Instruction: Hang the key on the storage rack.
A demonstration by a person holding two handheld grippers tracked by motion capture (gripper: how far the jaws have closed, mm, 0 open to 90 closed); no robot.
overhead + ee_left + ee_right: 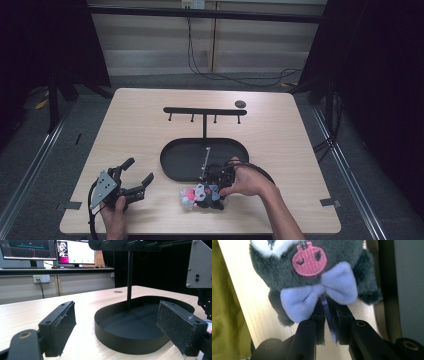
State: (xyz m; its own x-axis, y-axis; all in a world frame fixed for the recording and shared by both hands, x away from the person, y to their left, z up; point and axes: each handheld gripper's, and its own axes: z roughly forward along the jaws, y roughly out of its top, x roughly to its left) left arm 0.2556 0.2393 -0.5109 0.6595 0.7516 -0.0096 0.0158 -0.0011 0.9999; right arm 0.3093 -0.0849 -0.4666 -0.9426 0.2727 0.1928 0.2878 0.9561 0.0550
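Note:
A small dark grey plush toy (202, 196) with a lilac bow and a pink skull patch lies on the table near the front edge. In the right gripper view the plush toy (312, 267) fills the top, and my right gripper (328, 322) is shut on a lilac strap under its bow. From above, the right gripper (220, 182) sits just right of the toy, held by a hand. My left gripper (137, 175) rests at the front left, open, with nothing between its fingers (60, 327). A black oval tray (172, 157) with a hook stand (204, 112) stands mid-table.
The tray's wall (130, 340) lies close ahead of the left gripper, with the stand's post (129, 277) rising from it. A small black disc (240, 104) sits at the back right. Bare wooden table (135, 125) lies left of the tray.

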